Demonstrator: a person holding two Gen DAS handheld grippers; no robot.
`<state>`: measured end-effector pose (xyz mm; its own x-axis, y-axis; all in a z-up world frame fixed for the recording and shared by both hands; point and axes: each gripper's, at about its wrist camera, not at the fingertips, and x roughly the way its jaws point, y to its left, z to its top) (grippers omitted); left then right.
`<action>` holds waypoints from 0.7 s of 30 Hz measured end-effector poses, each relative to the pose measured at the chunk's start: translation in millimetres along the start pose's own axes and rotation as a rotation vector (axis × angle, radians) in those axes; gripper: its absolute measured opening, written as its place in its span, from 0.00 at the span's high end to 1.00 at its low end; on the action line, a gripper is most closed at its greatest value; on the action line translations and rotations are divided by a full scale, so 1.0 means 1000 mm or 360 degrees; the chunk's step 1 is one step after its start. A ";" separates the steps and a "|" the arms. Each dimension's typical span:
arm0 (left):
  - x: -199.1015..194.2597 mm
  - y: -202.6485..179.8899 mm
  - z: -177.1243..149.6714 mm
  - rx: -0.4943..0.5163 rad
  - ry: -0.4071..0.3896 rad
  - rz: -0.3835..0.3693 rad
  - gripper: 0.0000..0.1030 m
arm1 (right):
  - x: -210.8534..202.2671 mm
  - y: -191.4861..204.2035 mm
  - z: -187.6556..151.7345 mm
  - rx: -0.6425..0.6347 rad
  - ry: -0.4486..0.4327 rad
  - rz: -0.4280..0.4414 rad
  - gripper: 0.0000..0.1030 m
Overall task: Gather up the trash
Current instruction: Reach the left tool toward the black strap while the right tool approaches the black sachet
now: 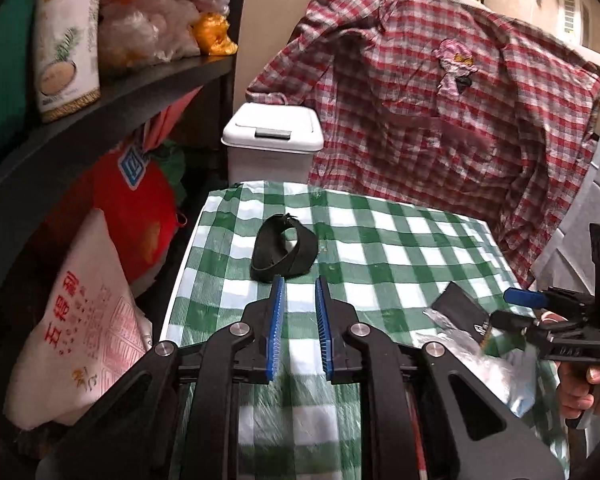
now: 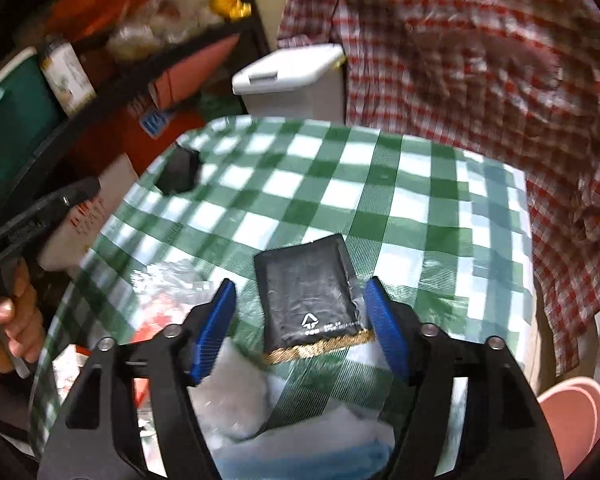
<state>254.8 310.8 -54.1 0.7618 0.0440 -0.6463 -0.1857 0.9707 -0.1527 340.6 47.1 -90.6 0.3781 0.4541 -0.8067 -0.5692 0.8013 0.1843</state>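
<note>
Two claws: both over green-check bench (image 1: 384, 232), each in a person's hand.
Left claw (image 1: 299, 280): blue pads (image 1: 277, 320) a narrow gap apart, nothing betw. them; clamped on nothing.
Right claw (image 2: 300, 292): pads (image 2: 384, 328) wide apart, straddling black sachet, not pressing it as far as seen.
Black sachet (image 2: 308, 292): trash; flat on bench, gold serrated edge toward cam, white recycle mark on it; in left-wrist view at 4 o'clock of frame (image 1: 460, 312), just by right claw tip.
Clear plastic wrap (image 2: 236, 396): trash; crumpled, near bench edge under right claw, at 7 o'clock of sachet; partly blurred.
Black strap loop (image 1: 282, 254): on bench just past left claw tips, 12 o'clock from them; well apart from sachet.
White bin (image 1: 273, 136): lid closed, beyond far bench edge, 12 o'clock in left-wrist view.
Plaid shirt (image 1: 440, 100): red/white, hangs at 1–3 o'clock behind bench.
Shelf (image 1: 112, 92): dark, at 9–11 o'clock; jar w/ label (image 1: 68, 40), plastic bags on it; red bag (image 1: 140, 216) and white printed sack (image 1: 80, 320) below.
Person's hand (image 1: 584, 392): grips right claw handle, 4 o'clock edge.
</note>
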 end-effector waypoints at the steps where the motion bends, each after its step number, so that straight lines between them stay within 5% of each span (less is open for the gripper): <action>1: 0.006 0.003 0.001 -0.0007 0.0010 0.0008 0.70 | 0.005 0.000 0.001 -0.0005 0.0018 -0.0007 0.32; 2: 0.011 0.006 0.001 -0.0018 0.0010 0.0021 0.61 | 0.011 0.000 0.003 -0.0007 0.0035 -0.0014 0.29; 12: 0.066 0.012 0.018 -0.0022 0.0102 0.0039 0.25 | 0.039 0.001 0.005 -0.0107 0.0154 -0.0108 0.22; 21: 0.104 0.014 0.022 -0.0049 0.0203 0.0072 0.23 | 0.047 0.012 0.001 -0.0234 0.0187 -0.0171 0.16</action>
<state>344.9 334.3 -107.1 0.6674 0.0550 -0.7426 -0.2384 0.9606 -0.1431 352.0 77.8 -125.8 0.3596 0.3138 -0.8787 -0.6340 0.7731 0.0167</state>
